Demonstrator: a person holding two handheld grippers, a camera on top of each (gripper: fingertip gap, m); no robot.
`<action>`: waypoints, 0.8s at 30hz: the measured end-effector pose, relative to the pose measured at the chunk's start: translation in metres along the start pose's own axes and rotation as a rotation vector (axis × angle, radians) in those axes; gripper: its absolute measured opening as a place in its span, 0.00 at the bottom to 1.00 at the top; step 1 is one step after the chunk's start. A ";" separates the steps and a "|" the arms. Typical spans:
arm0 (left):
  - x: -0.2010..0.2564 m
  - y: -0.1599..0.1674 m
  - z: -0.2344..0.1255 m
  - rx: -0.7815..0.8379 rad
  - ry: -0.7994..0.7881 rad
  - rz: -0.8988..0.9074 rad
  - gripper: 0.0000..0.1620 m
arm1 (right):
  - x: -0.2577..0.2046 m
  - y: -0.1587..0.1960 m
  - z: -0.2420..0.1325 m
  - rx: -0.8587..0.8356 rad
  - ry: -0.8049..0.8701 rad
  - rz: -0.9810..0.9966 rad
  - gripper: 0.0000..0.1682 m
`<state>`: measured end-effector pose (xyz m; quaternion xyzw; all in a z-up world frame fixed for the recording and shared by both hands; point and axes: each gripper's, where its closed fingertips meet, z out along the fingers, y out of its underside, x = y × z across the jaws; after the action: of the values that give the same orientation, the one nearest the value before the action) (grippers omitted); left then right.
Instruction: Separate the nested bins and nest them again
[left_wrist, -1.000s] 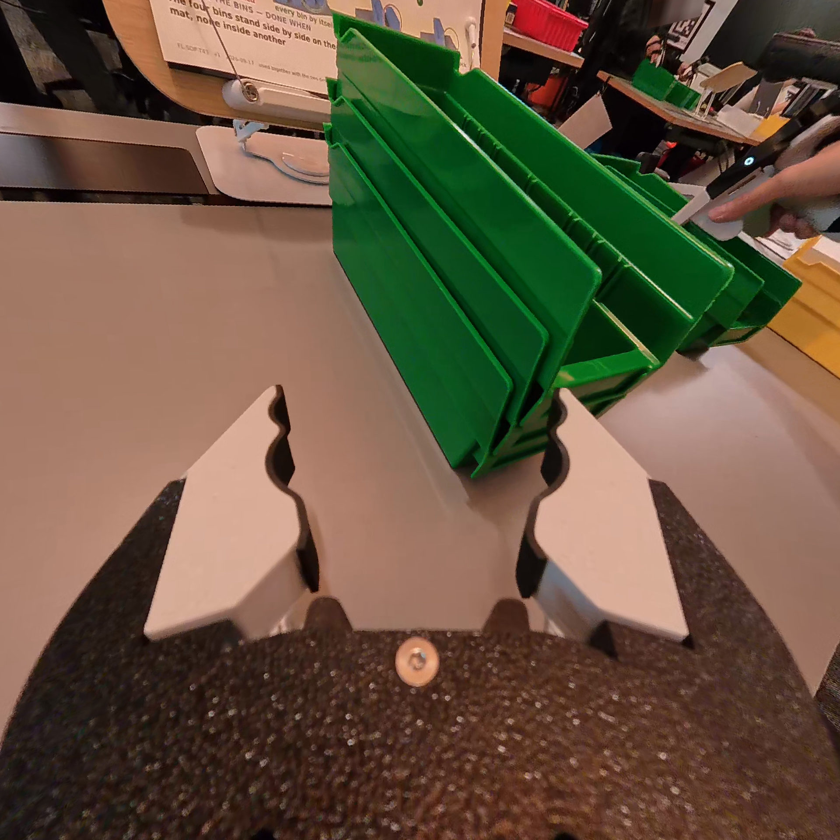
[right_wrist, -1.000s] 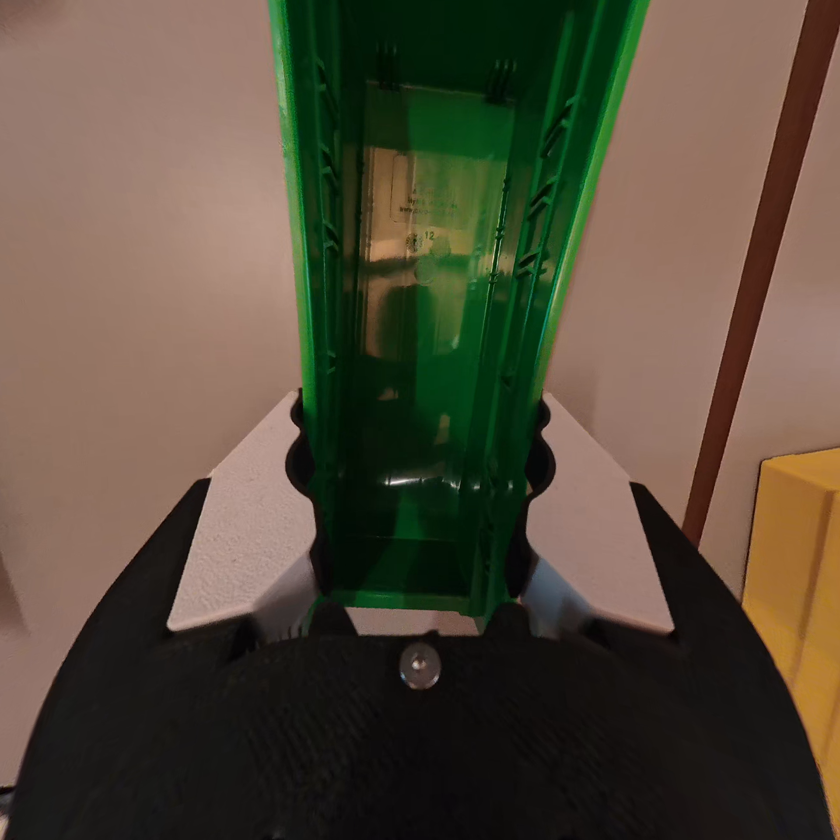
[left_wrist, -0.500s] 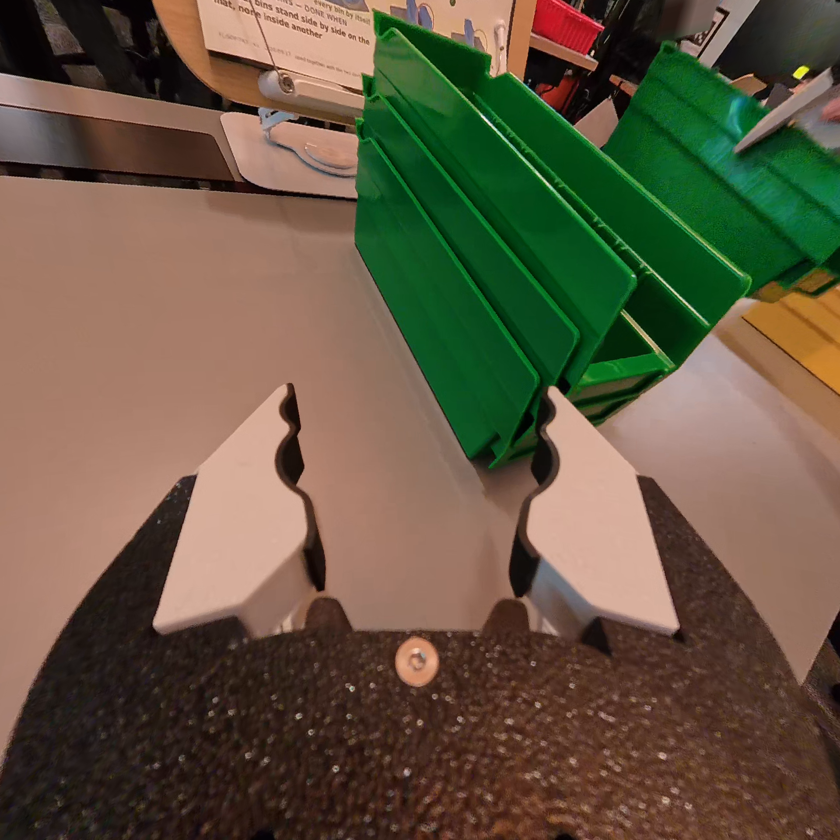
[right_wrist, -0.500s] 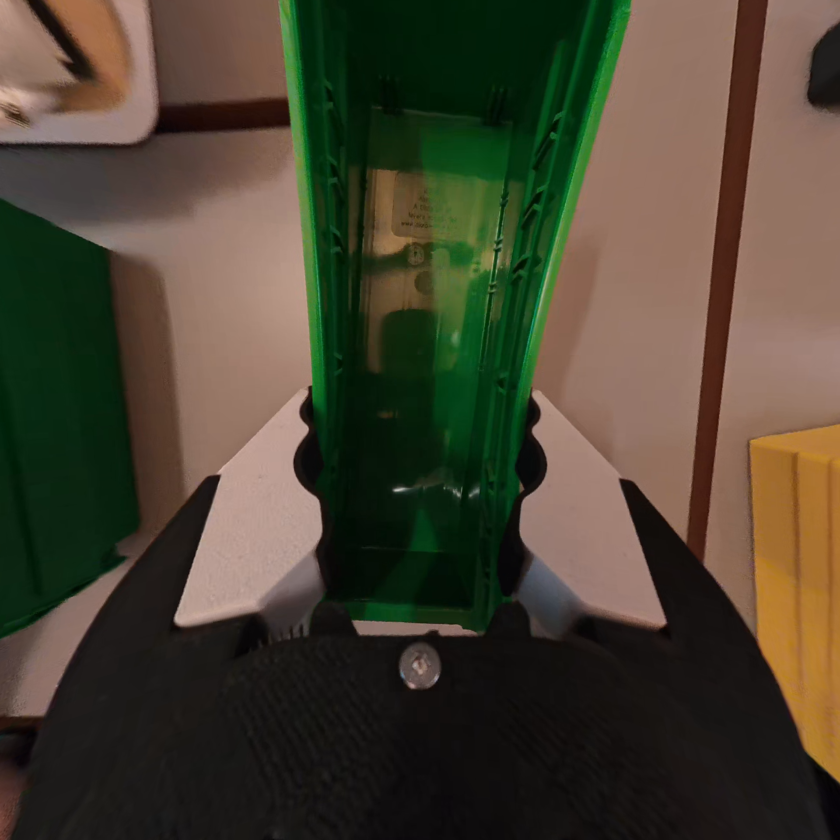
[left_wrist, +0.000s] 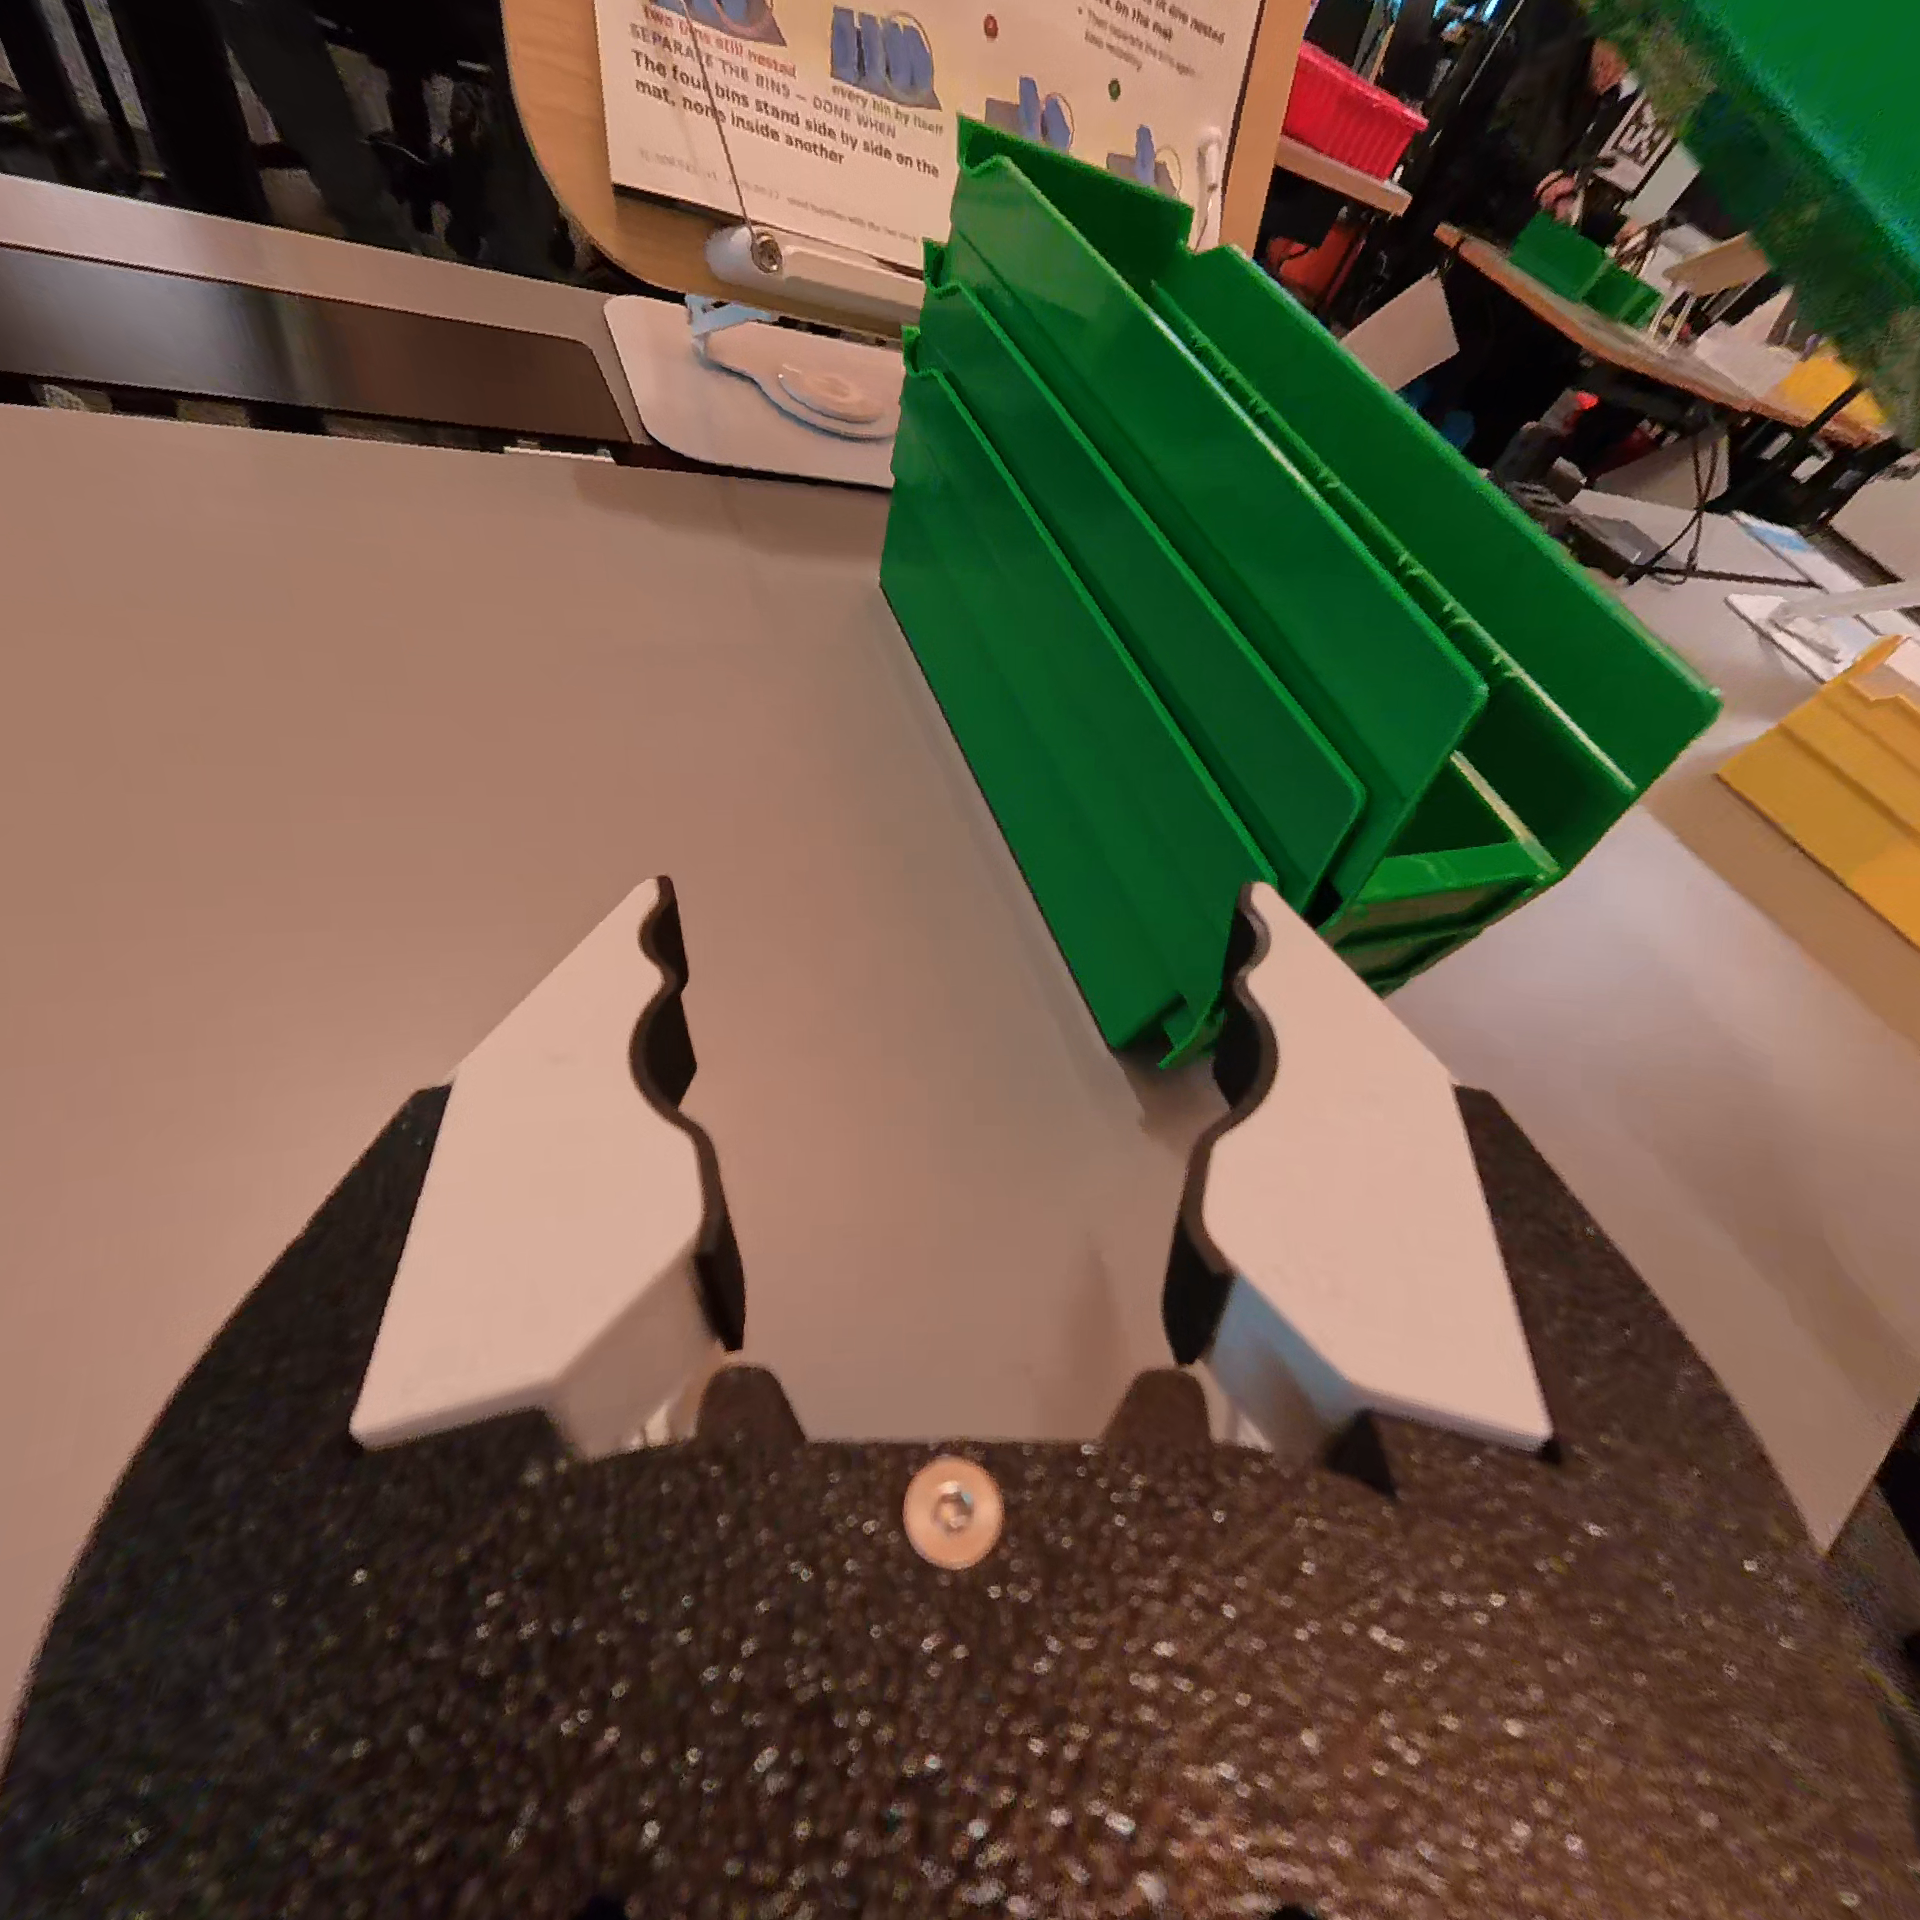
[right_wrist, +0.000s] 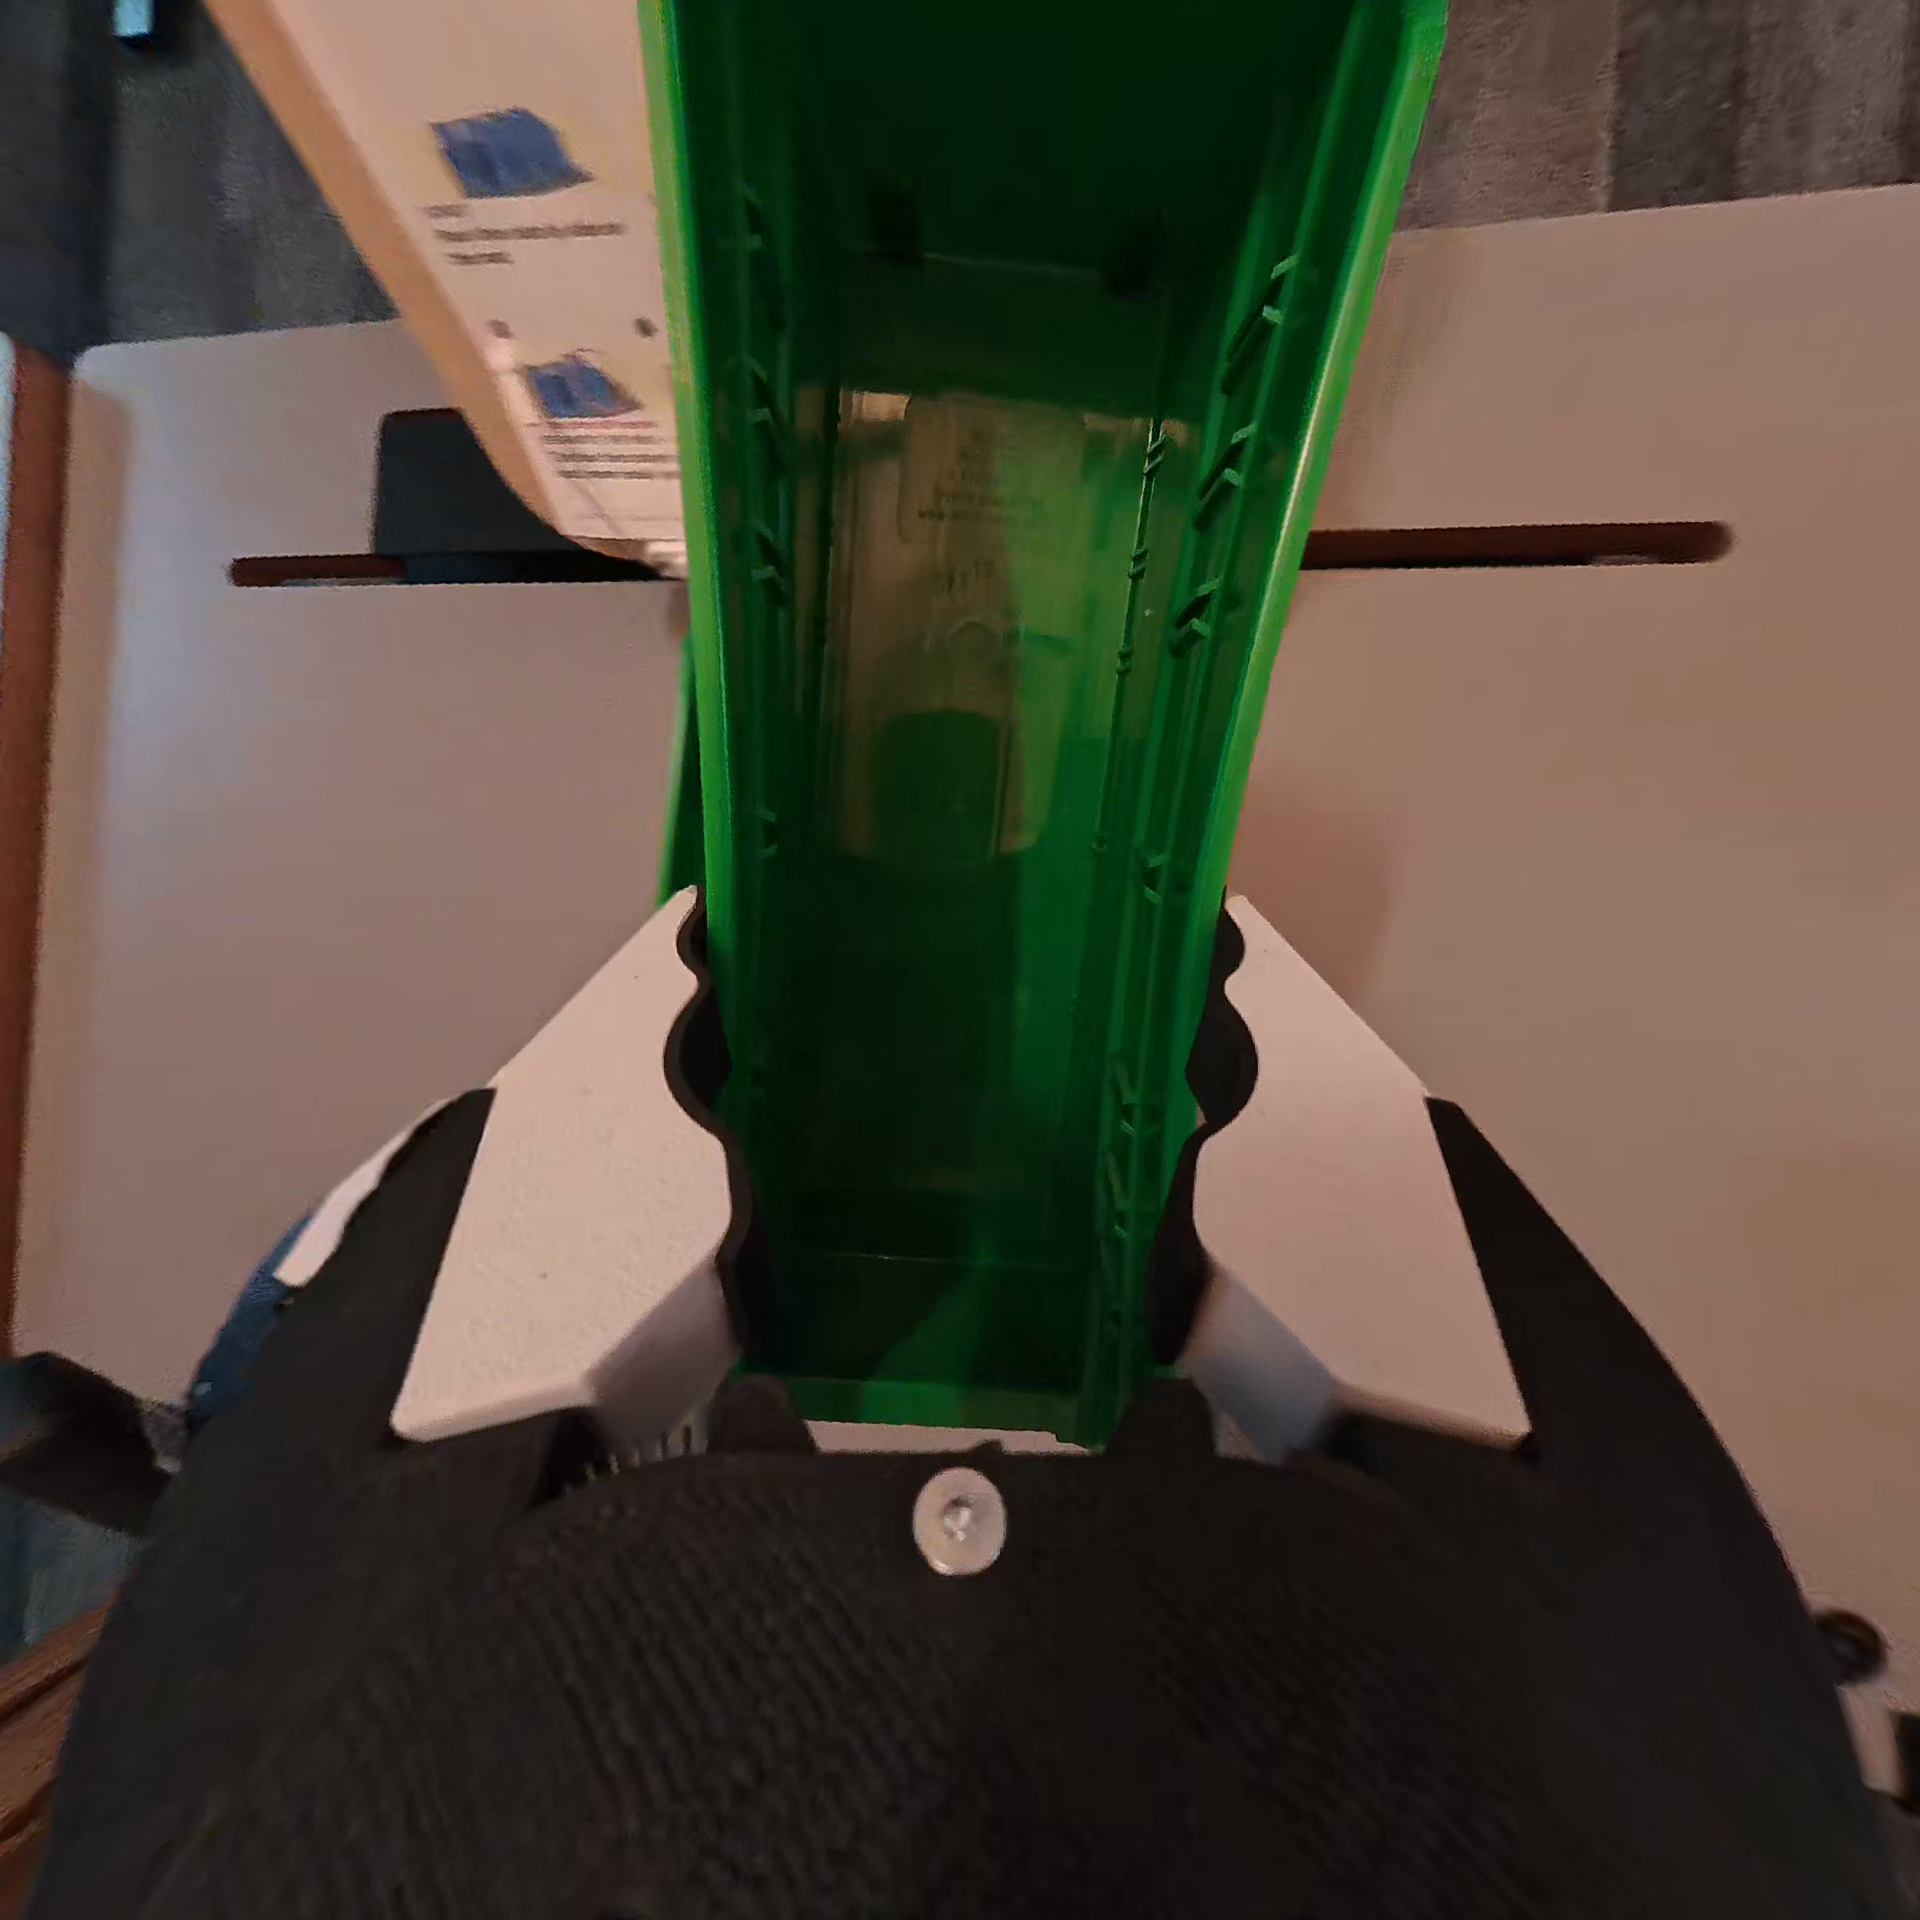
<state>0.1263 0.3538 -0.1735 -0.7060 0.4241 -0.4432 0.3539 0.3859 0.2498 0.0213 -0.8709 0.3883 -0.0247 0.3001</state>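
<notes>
My right tongs (right_wrist: 961, 1101) were clamped across a green bin (right_wrist: 997, 727), holding it up off the counter (right_wrist: 1558, 831); it looked empty. My left tongs (left_wrist: 951, 1049) stood wide apart, gripping nothing, with the stack (left_wrist: 1195, 644) of nested bins just ahead to their right on the counter, the top one apparently empty too. I judged the long bin might swing or slip, held only at one end.

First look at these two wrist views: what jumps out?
The stack of nested green bins on the grey table, just ahead and right of the open, empty left gripper. In the right wrist view, the right gripper is shut on a single green bin that fills the frame.
</notes>
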 end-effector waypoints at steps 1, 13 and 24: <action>0.001 -0.002 -0.002 0.006 0.008 -0.007 0.63 | -0.014 0.002 0.004 0.001 -0.012 0.003 0.55; 0.015 -0.021 -0.020 0.074 0.057 -0.004 0.62 | -0.068 0.032 0.038 0.064 0.039 0.009 0.54; 0.024 -0.027 -0.027 0.102 0.097 -0.020 0.62 | -0.087 0.050 0.057 0.081 0.052 -0.033 0.55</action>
<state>0.1148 0.3390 -0.1321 -0.6688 0.4107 -0.5016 0.3640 0.3079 0.3129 -0.0361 -0.8633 0.3804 -0.0680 0.3245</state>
